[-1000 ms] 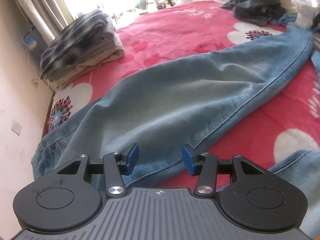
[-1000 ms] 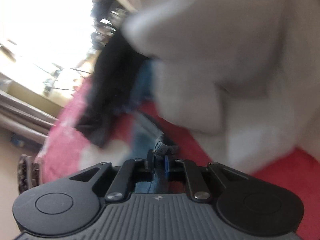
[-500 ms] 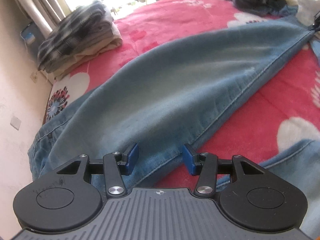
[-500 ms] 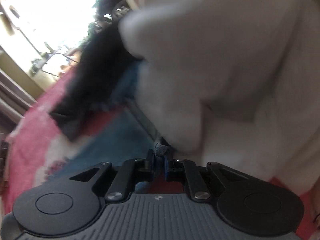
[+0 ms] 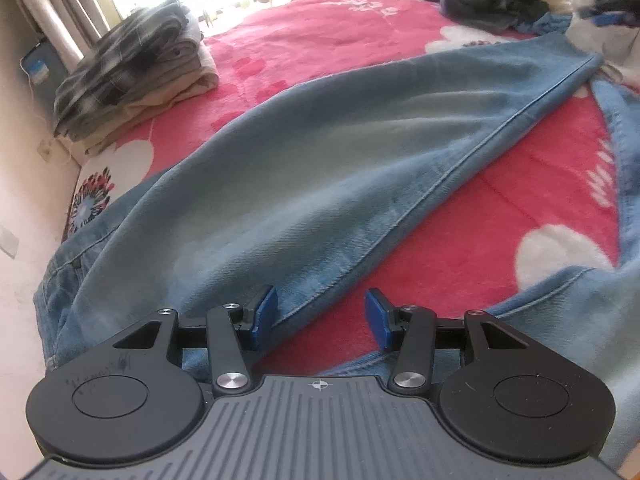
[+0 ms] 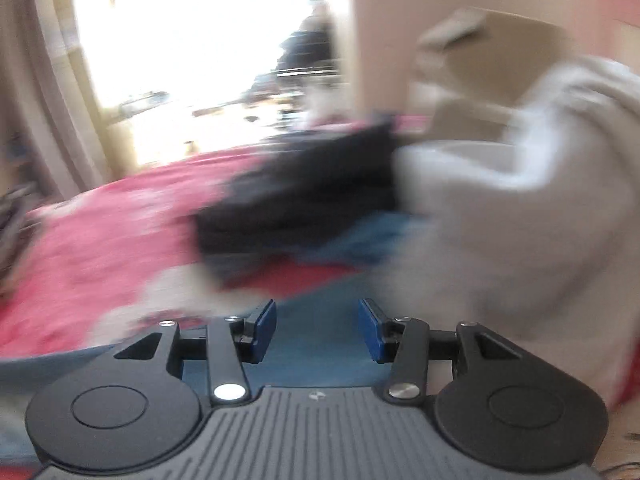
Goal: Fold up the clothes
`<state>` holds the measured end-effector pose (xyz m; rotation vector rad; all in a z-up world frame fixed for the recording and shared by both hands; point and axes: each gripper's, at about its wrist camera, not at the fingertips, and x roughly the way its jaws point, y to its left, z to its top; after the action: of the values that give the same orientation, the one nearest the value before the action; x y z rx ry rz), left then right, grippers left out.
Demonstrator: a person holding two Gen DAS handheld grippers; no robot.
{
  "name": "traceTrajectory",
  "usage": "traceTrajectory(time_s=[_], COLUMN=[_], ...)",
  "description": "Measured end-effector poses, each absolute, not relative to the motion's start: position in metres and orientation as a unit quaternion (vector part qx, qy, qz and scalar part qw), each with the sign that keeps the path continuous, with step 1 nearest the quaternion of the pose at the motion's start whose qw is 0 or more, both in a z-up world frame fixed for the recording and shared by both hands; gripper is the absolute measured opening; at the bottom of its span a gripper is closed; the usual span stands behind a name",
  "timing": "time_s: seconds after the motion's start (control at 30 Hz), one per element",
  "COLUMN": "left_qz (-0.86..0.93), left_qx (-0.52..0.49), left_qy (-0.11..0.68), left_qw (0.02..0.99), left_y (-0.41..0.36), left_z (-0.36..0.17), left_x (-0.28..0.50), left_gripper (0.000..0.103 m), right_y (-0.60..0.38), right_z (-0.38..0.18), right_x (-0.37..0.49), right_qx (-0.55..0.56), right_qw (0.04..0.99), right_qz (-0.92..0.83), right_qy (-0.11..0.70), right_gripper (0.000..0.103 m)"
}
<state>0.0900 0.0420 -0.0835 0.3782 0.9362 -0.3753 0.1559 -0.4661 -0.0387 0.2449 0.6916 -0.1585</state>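
1. Markings: no readable brand or label appears. The left gripper [image 5: 321, 314] carries a faint, illegible scrawl on its left round housing and a small crosshair mark at body centre.
2. Task item: light blue jeans [image 5: 304, 168] lie spread on a red blanket [image 5: 520, 200] with white flower print. One leg runs from the lower left of the frame to the upper right, with a stitched seam along its lower edge and a faded centre panel. A second denim section [image 5: 580, 304] lies at the right edge.
3. Left gripper: jaws wide apart, holding nothing; the left blue pad [image 5: 266, 312] sits just at the leg's lower seam.
4. Right gripper [image 6: 317, 326]: jaws wide apart, empty, above blue fabric; this view is heavily blurred.
5. Surroundings: folded stack of clothes [image 5: 132, 76] at upper left; dark garment [image 5: 492, 4] and pale garments [image 5: 600, 36] at upper right.
6. Open room: bare blanket between the two denim sections, and across the upper centre. A wall [image 5: 20, 208] borders the left edge.
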Motion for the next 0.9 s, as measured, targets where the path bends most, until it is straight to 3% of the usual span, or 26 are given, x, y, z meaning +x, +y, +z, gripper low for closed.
traceTrajectory(time_s=[0.3, 0.47, 0.67, 0.77, 0.9], left_qz=[-0.188, -0.177, -0.165, -0.173, -0.177], left_qx=[0.141, 0.115, 0.080, 0.068, 0.067], left_qy=[0.444, 0.434, 0.430, 0.445, 0.444], left_qw=[0.865, 0.876, 0.884, 0.876, 0.876], left_y=[0.057, 0.073, 0.091, 0.092, 0.093], left_z=[-0.072, -0.071, -0.077, -0.088, -0.091], left_x=[0.074, 0.083, 0.097, 0.100, 0.098], left_gripper=[0.049, 0.049, 0.050, 0.051, 0.054], right_y=[-0.300, -0.247, -0.229, -0.221, -0.176], right_z=[-0.041, -0.058, -0.098, -0.084, -0.047], right_x=[0.209, 0.215, 0.198, 0.201, 0.221], right_qx=[0.119, 0.068, -0.017, -0.020, 0.033], right_qw=[0.890, 0.879, 0.830, 0.818, 0.822], right_qz=[0.178, 0.220, 0.230, 0.211, 0.268], right_qy=[0.403, 0.418, 0.507, 0.534, 0.501], right_gripper=[0.045, 0.042, 0.039, 0.040, 0.039])
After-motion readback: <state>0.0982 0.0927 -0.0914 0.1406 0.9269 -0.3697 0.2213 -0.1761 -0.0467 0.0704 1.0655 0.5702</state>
